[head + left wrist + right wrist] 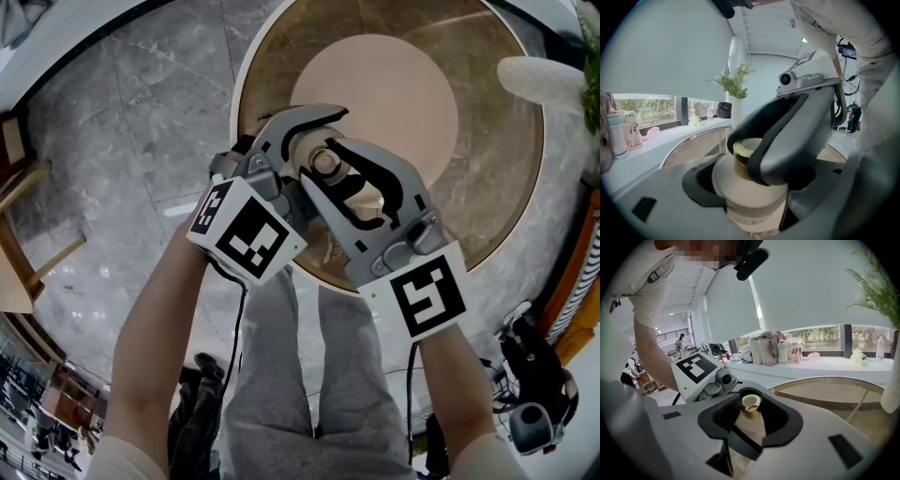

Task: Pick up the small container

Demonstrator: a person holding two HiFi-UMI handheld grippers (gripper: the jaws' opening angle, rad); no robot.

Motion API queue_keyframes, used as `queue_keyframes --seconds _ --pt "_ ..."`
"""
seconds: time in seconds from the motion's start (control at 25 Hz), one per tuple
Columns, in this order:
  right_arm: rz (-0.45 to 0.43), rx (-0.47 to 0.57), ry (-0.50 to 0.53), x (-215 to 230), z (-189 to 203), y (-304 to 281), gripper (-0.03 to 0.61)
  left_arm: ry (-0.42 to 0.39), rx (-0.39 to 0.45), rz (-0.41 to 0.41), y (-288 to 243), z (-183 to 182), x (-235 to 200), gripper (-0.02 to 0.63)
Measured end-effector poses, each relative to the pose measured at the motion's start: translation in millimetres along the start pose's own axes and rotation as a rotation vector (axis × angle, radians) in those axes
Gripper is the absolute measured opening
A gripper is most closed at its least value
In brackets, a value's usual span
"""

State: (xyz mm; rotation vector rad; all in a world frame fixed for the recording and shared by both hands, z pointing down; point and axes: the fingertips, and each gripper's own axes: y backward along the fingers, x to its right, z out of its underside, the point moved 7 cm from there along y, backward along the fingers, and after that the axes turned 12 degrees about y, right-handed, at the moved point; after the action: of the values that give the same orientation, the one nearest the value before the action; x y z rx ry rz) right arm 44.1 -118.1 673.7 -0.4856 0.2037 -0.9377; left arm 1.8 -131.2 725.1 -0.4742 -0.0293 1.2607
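Left gripper view is showing the small container (740, 187) being clamped by its cream body between the jaws of the left hand-held gripper (754, 201), over the near rim of the round table (487, 187). Its gold top (751, 405) is being enclosed, seemingly pinched, by the right hand-held gripper (751, 412).

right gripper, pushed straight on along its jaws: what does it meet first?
The small container: its gold top already sits between the right gripper's jaws. Behind it, probably the left gripper that holds the body.
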Motion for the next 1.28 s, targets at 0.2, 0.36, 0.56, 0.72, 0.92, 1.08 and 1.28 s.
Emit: queue_keyframes --seconds 0.2,0.36,0.56,0.72,0.92,1.08,1.28 --pt "-0.002 0.002 0.005 1 3 4 0.137 0.012 0.000 -0.029 -3 0 3 0.334" --pt "-0.013 0.002 -0.006 -3 2 9 0.135 0.047 -0.040 -0.004 -1 -1 12 0.334" --pt "-0.019 0.013 -0.015 -4 -15 21 0.133 0.083 -0.053 0.006 5 -20 19 0.334" --pt "-0.018 0.018 -0.003 -5 -45 40 0.133 0.061 -0.053 0.000 16 -52 29 0.334" --pt "-0.013 0.032 0.024 -5 -95 77 0.133 0.024 -0.041 -0.024 32 -110 46 0.334" --pt "-0.022 0.043 0.031 -5 -137 89 0.133 0.027 -0.043 -0.032 51 -148 48 0.334" --pt "-0.024 0.053 0.067 -4 -198 113 0.133 -0.001 -0.028 -0.054 77 -209 55 0.334"
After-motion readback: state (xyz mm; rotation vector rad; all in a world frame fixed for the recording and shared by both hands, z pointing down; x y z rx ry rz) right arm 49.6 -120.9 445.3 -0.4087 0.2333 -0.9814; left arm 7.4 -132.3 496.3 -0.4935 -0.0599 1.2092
